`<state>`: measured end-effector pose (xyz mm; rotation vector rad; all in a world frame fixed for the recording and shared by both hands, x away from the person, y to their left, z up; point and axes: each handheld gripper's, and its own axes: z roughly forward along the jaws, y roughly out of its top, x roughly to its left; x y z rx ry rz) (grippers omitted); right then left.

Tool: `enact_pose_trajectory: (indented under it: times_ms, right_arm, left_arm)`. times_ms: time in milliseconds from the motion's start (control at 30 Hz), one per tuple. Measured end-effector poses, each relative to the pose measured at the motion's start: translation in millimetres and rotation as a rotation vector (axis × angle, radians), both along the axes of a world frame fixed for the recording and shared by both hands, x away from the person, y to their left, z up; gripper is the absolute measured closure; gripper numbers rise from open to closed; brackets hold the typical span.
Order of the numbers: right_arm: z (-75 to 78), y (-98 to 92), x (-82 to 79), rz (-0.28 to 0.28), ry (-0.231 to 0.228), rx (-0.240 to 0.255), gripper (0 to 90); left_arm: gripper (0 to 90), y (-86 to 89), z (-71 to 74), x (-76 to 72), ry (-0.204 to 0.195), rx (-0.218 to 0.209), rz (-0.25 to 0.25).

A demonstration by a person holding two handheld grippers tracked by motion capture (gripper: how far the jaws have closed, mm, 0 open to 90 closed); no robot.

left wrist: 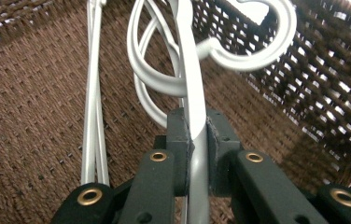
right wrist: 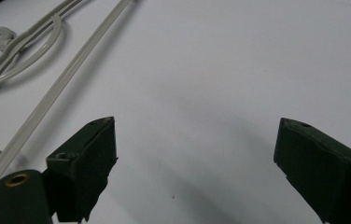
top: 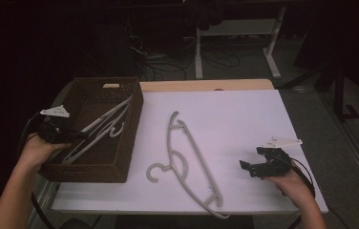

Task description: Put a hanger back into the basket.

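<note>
A brown wicker basket (top: 126,138) stands at the table's left side. Inside it a white plastic hanger (top: 102,127) leans from the near left wall toward the far right rim. My left gripper (top: 75,135) reaches over the basket's left wall and is shut on that hanger. In the left gripper view the pads clamp the hanger's flat bar (left wrist: 196,116), and its hook (left wrist: 253,51) curls ahead. A second grey hanger (top: 187,162) lies flat on the white table. My right gripper (top: 246,168) rests open near the table's front right, with nothing between its jaws (right wrist: 194,163).
The white table top (top: 244,119) has a wooden strip along its far edge. Part of the grey hanger (right wrist: 33,84) shows left of my right gripper. Table legs and cables stand on the dark floor beyond the table.
</note>
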<state>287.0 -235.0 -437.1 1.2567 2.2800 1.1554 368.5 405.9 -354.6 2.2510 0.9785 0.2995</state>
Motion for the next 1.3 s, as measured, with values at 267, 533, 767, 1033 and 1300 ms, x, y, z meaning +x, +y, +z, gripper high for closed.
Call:
enact_pose_trajectory:
  times_ms: [267, 533, 767, 1033, 1300]
  right_arm:
    - [0.9, 0.0, -0.3, 0.000, -0.002, 0.000, 12.7]
    - [1.5, 0.2, 0.0, 0.002, -0.002, -0.002, 12.8]
    - [3.9, 1.5, -0.3, 0.006, -0.007, 0.003, 12.9]
    - [4.8, 2.2, -0.6, 0.010, -0.010, 0.005, 13.0]
    - [5.2, 4.9, -0.9, 0.017, -0.005, -0.001, 13.0]
  left_arm:
    - [32.5, 1.1, -2.5, 3.4, -0.016, -0.037, 0.037]
    - [17.1, -10.8, 16.4, -2.4, -0.082, -0.161, 0.014]
    - [9.1, -39.2, 34.3, -6.7, -0.118, -0.245, -0.049]
    - [0.0, -80.3, 48.7, -12.0, -0.143, -0.292, -0.120]
    - [0.0, -128.6, 50.7, -17.7, -0.147, -0.314, -0.223]
